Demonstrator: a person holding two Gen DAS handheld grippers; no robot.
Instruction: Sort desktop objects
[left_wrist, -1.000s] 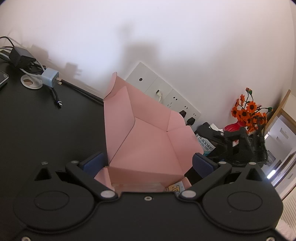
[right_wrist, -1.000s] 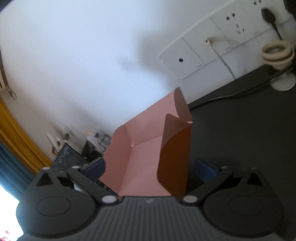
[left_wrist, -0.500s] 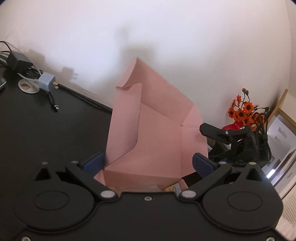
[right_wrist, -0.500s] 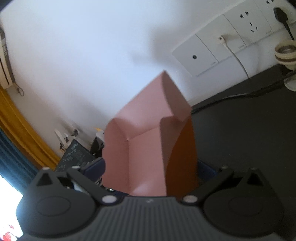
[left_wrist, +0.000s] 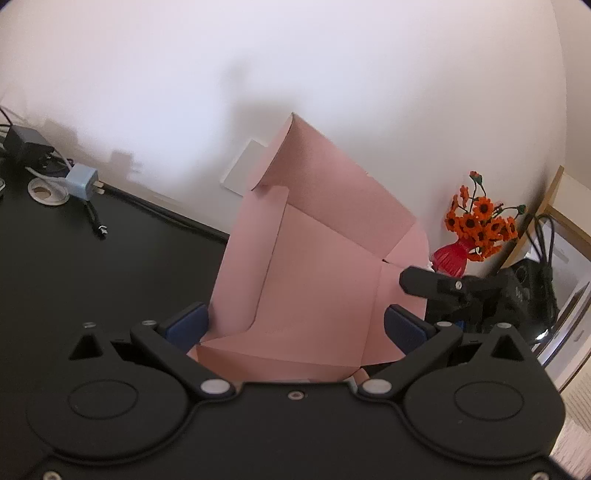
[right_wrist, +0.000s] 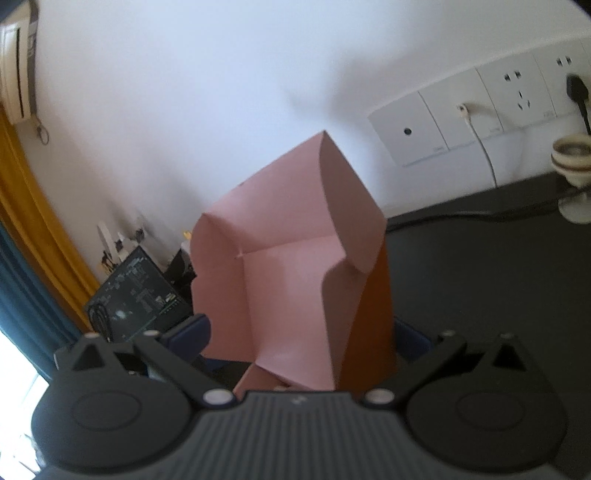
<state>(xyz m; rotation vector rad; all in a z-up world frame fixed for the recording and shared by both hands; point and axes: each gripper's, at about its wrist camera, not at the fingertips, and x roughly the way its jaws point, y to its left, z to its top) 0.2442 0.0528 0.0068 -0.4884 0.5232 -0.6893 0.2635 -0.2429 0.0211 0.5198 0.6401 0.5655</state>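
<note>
A pink cardboard box (left_wrist: 321, 273) with its flaps standing open fills the middle of both views, tilted up off the black desk (left_wrist: 92, 277). My left gripper (left_wrist: 295, 326) has its blue pads against the box's two sides and holds its near end. In the right wrist view, my right gripper (right_wrist: 301, 332) straddles the other end of the box (right_wrist: 288, 277), whose outer wall shows orange-brown. One black finger of the right gripper (left_wrist: 436, 286) shows beside the box's right flap. What is inside the box is hidden.
A blue charger (left_wrist: 82, 177), a black adapter (left_wrist: 24, 142) and cables lie at the desk's far left. Orange flowers in a red vase (left_wrist: 476, 225) stand at the right. Wall sockets (right_wrist: 480, 110), a small white stand (right_wrist: 572, 158) and a dark printed box (right_wrist: 136, 295) flank the box.
The box has been tipped up and raised: its back flap stands higher and now hides the wall sockets in the left wrist view. Both grippers rose with it.
</note>
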